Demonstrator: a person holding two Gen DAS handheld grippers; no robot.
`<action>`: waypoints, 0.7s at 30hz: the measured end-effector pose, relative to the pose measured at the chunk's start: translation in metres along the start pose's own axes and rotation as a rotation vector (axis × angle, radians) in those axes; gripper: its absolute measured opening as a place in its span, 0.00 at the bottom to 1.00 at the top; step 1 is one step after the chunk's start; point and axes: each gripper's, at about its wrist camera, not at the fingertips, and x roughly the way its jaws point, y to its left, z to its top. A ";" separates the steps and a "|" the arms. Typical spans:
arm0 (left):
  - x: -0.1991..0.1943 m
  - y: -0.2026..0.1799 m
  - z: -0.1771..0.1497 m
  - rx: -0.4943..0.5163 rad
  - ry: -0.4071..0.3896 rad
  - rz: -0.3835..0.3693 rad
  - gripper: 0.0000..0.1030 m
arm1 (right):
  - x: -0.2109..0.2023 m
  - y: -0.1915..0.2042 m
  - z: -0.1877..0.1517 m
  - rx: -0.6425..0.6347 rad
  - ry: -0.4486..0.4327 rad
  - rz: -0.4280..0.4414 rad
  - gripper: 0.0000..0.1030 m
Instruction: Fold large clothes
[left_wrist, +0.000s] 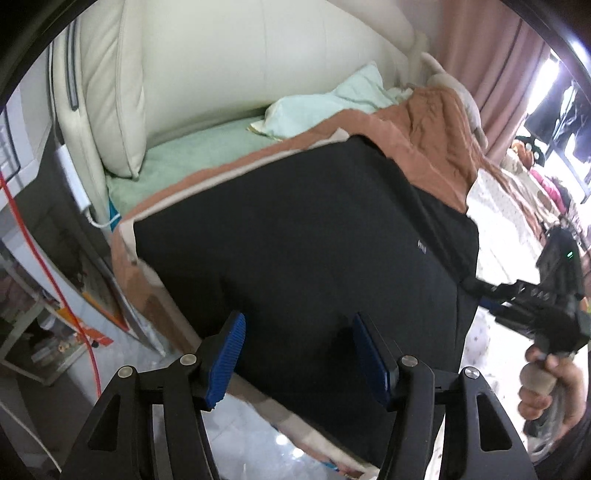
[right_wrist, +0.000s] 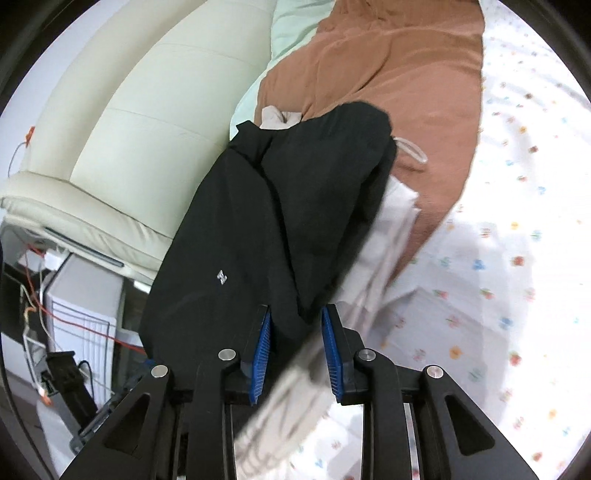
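Observation:
A large black garment with a small pale logo lies spread on the bed over a brown blanket. My left gripper hovers open above its near edge, nothing between the blue pads. At the garment's right edge a hand holds my right gripper. In the right wrist view the black garment is bunched, and a fold of it plus a blurred white ribbed band sits between the pads of the right gripper. Its jaws stand slightly apart and the cloth looks loose.
A cream padded headboard stands behind the bed, a mint pillow against it. A floral sheet covers the bed to the right. At the left the bed edge drops to the floor, with an orange cable and a white cabinet.

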 end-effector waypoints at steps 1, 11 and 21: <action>0.000 -0.001 -0.003 0.000 0.004 0.003 0.60 | -0.004 0.001 -0.001 -0.007 -0.003 -0.009 0.25; -0.007 -0.014 -0.039 -0.022 0.068 -0.023 0.61 | -0.059 -0.005 -0.015 -0.040 -0.041 -0.015 0.25; -0.033 -0.036 -0.063 -0.012 0.058 -0.010 0.61 | -0.112 0.003 -0.045 -0.152 -0.052 -0.080 0.37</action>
